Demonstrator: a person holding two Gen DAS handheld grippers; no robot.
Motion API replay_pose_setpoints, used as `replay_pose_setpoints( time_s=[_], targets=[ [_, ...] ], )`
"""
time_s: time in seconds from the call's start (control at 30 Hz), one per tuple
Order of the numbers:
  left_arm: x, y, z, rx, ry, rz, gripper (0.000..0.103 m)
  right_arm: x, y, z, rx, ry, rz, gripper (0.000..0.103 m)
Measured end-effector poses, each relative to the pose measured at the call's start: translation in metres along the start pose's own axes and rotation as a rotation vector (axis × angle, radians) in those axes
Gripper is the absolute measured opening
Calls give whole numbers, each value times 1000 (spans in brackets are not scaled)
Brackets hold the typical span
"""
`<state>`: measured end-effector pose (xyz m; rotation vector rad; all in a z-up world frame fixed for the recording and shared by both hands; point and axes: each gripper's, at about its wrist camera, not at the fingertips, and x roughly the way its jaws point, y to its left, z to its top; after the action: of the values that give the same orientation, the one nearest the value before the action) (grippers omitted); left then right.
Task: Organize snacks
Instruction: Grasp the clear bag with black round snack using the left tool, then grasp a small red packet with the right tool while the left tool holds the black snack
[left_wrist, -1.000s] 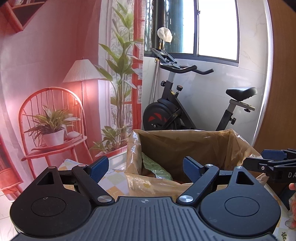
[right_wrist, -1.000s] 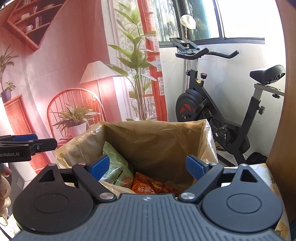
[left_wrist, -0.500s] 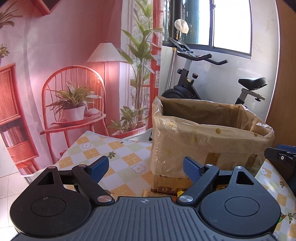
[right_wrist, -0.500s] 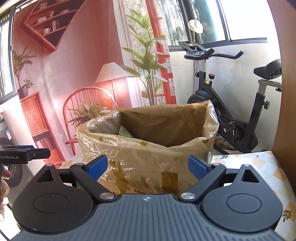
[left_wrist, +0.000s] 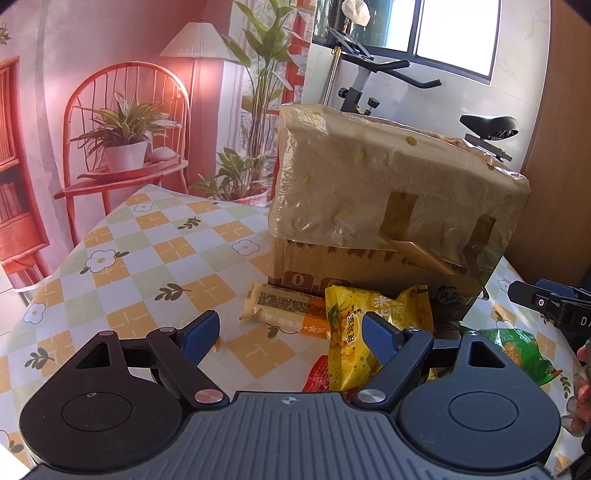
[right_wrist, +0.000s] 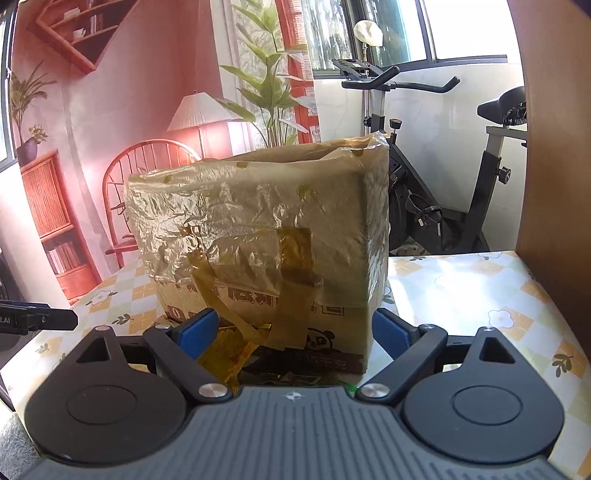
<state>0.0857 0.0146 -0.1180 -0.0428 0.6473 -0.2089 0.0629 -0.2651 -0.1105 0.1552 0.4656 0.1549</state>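
Red packet (left_wrist: 319, 374) – mostly hidden under yellow snack bag (left_wrist: 351, 343), label unreadable

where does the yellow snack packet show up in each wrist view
Left wrist: the yellow snack packet lies on the tablecloth low and centre-right, in front of the cardboard box, partly behind the left tool's right finger.
Right wrist: only a yellow patch low and left of centre, behind brown tape; too hidden to confirm.
Shared landmark: the plastic-lined box, with the exercise bike behind it.
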Motion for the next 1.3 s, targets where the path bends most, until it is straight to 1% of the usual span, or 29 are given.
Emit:
replay_pose_setpoints(
  time_s=[0.03, 0.13, 0.37, 0.47, 0.67, 0.73, 0.8, 1.0, 1.1, 1.13, 1.17, 1.2, 1.23, 1.3],
  targets=[
    [2, -1, -3, 1, 4, -13, 86, -1, -1, -5, 5, 4, -1, 90],
    [6, -6, -16, 10, 10, -36, 86, -1, -4, -17, -11, 18, -23, 89],
    [10, -7, -35, -31, 28, -40, 85, -3, -16, -35, -42, 26, -87, 89],
    [10, -10, -39, -32, 44, -78, 85, -4, -20, -38, -23, 27, -91, 89],
    [16, -41, -60, 64, 131, -200, 85, -8, -12, -44, -14, 26, -95, 89],
    [19, -50, -68, 101, 161, -212, 85, -11, -7, -47, -10, 19, -98, 89],
    [24, -53, -75, 113, 185, -223, 83, -13, -2, -50, -10, 22, -96, 89],
    [39, -51, -83, 83, 248, -235, 76, -14, 6, -60, -6, 47, -88, 89],
    [45, -50, -85, 75, 281, -233, 67, -15, 9, -62, 2, 44, -87, 88],
    [46, -49, -86, 70, 291, -243, 62, -15, 10, -63, 2, 44, -87, 87],
    [47, -49, -87, 65, 295, -252, 54, -15, 11, -63, 1, 46, -83, 86],
    [46, -48, -87, 64, 291, -253, 53, -15, 12, -63, 0, 48, -79, 85],
    [45, -48, -86, 66, 282, -250, 49, -15, 13, -63, -3, 49, -74, 84],
    [41, -46, -85, 61, 264, -252, 48, -16, 16, -62, -13, 46, -73, 82]
  ],
)
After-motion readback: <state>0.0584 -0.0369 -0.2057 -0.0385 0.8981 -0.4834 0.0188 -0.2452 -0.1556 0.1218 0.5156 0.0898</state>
